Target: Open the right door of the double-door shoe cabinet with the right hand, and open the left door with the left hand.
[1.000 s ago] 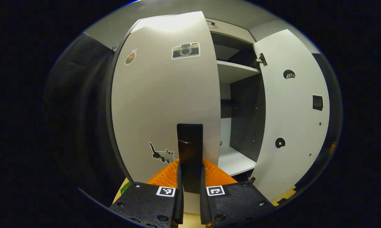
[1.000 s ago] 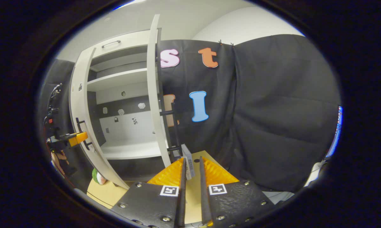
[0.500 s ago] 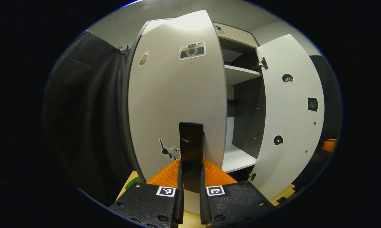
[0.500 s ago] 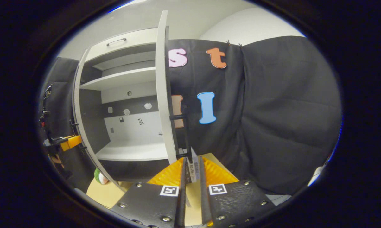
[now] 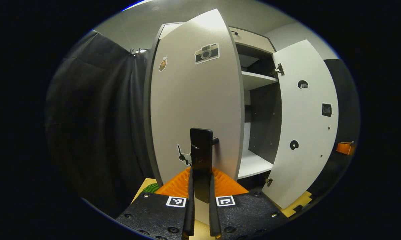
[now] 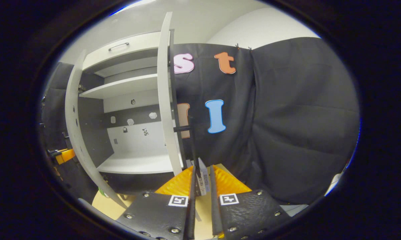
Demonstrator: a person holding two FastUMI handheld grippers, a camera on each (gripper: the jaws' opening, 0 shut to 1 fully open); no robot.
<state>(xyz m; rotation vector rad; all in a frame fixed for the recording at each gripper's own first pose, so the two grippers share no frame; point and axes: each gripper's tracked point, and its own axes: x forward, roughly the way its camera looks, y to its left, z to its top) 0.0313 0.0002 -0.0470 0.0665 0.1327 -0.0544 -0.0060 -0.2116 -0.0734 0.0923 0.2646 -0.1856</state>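
The left door, pale grey with camera and cat stickers, stands partly open. My left gripper is shut on the lower part of its black bar handle. The right door is swung wide, showing its inner face and hinges. Beyond its edge shows my right gripper. In the right gripper view that door is edge-on. Its thin black handle runs down into the narrow gap of my right gripper, which is shut on it. My left gripper peeks from behind the left door.
Inside the cabinet are a white bottom shelf and an upper shelf. Black cloth hangs close on the right and more cloth on the left. A small green thing lies on the wooden floor under the left door.
The left door has swung further open with my left gripper on its handle. The right door and right gripper have barely shifted.
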